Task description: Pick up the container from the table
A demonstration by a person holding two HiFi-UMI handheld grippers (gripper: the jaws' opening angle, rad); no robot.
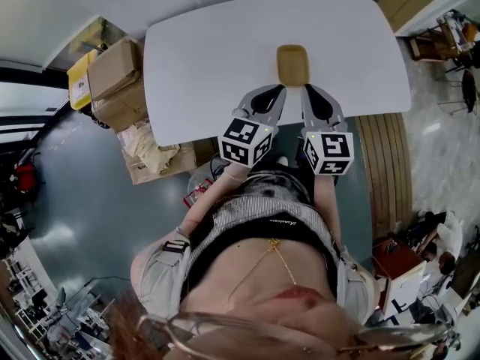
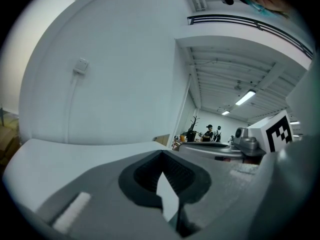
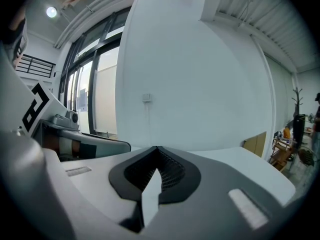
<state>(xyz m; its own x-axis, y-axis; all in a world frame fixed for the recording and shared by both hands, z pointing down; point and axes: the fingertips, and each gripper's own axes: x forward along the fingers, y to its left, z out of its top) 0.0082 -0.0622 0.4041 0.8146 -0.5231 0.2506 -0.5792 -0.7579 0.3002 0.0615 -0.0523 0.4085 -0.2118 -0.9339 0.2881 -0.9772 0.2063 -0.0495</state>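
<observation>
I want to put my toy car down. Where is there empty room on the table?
The white table is bare on both sides of the yellow container, out to its ends, and behind it. It is crowded only at the near edge, where the left claw and right claw point at the container.

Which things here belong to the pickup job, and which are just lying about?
Job in hand:
tan container on the white table
left gripper and right gripper, both shut and empty

Lying about:
cardboard boxes beside the table
yellow box next to them
</observation>
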